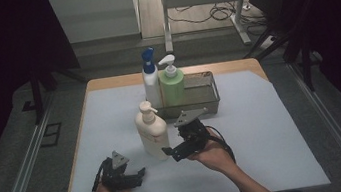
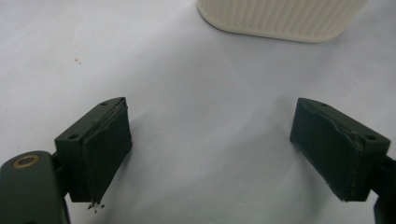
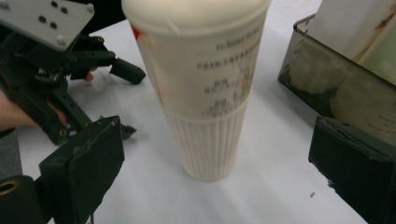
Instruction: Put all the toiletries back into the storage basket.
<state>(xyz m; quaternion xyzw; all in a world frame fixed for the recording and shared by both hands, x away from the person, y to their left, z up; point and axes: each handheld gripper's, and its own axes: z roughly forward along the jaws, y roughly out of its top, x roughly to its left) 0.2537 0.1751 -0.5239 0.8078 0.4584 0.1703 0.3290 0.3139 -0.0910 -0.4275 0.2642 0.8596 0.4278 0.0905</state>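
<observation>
A cream pump bottle (image 1: 152, 131) stands upright on the white table mat, left of centre. My right gripper (image 1: 175, 144) is open just to its right, jaws pointing at its lower body. In the right gripper view the ribbed bottle (image 3: 205, 93) stands in line with the gap of that gripper (image 3: 217, 156), touching neither jaw. My left gripper (image 1: 137, 176) rests low near the front edge, open and holding nothing. The bottle's base (image 2: 280, 18) lies well ahead of this gripper (image 2: 210, 149).
A metal tray (image 1: 207, 102) sits behind the cream bottle, with a green pump bottle (image 1: 172, 86) and a white bottle with a blue cap (image 1: 150, 78) at its left end. The tray wall (image 3: 299, 70) is close on the right jaw's side. The mat's right half (image 1: 274, 132) is bare.
</observation>
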